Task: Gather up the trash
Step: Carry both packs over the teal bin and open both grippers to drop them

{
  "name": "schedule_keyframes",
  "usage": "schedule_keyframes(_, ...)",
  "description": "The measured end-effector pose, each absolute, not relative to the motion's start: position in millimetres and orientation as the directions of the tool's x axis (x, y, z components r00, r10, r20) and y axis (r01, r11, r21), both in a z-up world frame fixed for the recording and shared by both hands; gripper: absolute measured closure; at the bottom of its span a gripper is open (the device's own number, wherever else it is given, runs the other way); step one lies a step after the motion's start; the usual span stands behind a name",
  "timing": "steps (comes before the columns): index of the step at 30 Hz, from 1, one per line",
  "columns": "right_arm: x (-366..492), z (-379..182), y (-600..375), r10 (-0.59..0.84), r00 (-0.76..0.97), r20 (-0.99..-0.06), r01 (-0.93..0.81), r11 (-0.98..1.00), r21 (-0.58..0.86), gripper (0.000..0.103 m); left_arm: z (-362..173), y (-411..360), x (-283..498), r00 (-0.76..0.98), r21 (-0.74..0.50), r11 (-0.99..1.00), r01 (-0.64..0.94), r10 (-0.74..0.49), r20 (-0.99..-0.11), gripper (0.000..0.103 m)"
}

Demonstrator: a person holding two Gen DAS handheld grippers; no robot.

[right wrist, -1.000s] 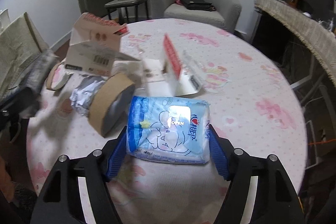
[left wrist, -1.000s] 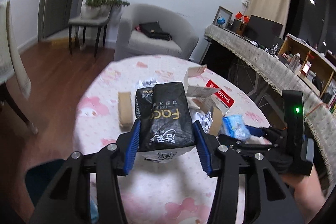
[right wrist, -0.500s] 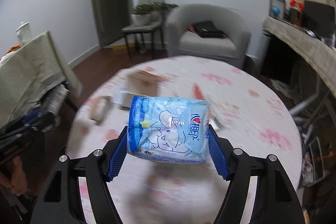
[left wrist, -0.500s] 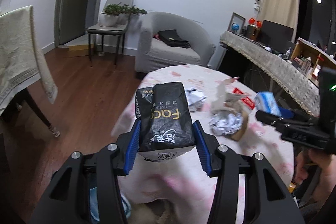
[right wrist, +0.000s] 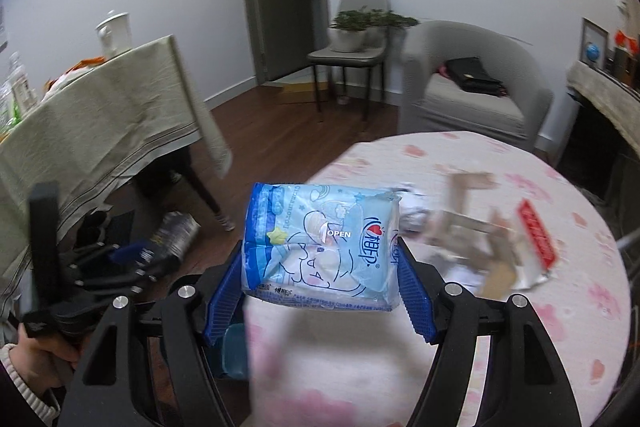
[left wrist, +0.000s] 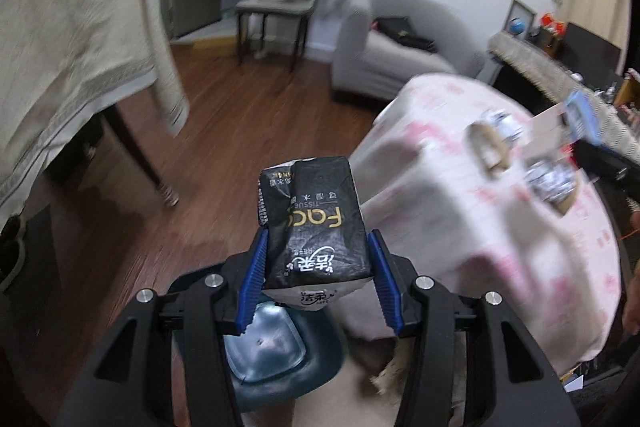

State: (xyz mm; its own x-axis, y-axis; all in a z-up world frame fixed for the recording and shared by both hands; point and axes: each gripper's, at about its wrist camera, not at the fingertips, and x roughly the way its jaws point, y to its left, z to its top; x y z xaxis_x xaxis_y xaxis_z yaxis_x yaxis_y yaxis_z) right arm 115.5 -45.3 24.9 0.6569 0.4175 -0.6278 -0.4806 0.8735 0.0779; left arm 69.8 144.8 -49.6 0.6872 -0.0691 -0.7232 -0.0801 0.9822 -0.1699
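Observation:
My left gripper [left wrist: 316,255] is shut on a black tissue pack [left wrist: 314,223] with gold lettering, held in the air over the wooden floor beside the round table [left wrist: 460,227]. Right below it stands a dark teal bin [left wrist: 280,359] with a blue-lined opening. My right gripper [right wrist: 322,263] is shut on a light blue wet-wipe pack [right wrist: 320,239], held above the table's left edge. In the right wrist view the left gripper [right wrist: 156,247] with its black pack shows at lower left, and a sliver of the bin [right wrist: 232,351] shows beneath my fingers.
On the pink-patterned tablecloth [right wrist: 540,327] lie a torn cardboard box [right wrist: 468,203], crumpled foil [left wrist: 554,183], a tape roll [left wrist: 486,147] and a red-and-white card [right wrist: 536,231]. A second table with a beige cloth [left wrist: 72,67] stands left. A grey armchair [right wrist: 472,87] and a chair with a plant [right wrist: 352,39] sit behind.
Both grippers have swung left off the tabletop with their packs still gripped. The left one now hangs over the floor and the teal bin; the right one has lifted toward the table's left edge.

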Motion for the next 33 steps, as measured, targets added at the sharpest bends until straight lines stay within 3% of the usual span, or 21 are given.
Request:
schedule_keyframes(16, 112.9, -9.1, 49.1, 0.518, 0.513, -0.684, -0.603, 0.785, 0.143, 0.031, -148.8, 195.3, 62.6, 0.437, -0.157, 0.972, -0.173, -0.067, -0.897, 0.050)
schedule_keyframes(23, 121.7, -27.6, 71.7, 0.534, 0.463, -0.707, -0.605, 0.773, 0.188, 0.031, -147.7, 200.4, 56.8, 0.452, -0.118, 0.983, -0.140, -0.042, -0.891, 0.036)
schedule_keyframes(33, 121.6, -58.1, 109.4, 0.515, 0.410, -0.753, -0.630, 0.757, 0.175, 0.031, -110.3, 228.3, 34.2, 0.550, -0.127, 0.976, -0.177, -0.009, -0.835, 0.044)
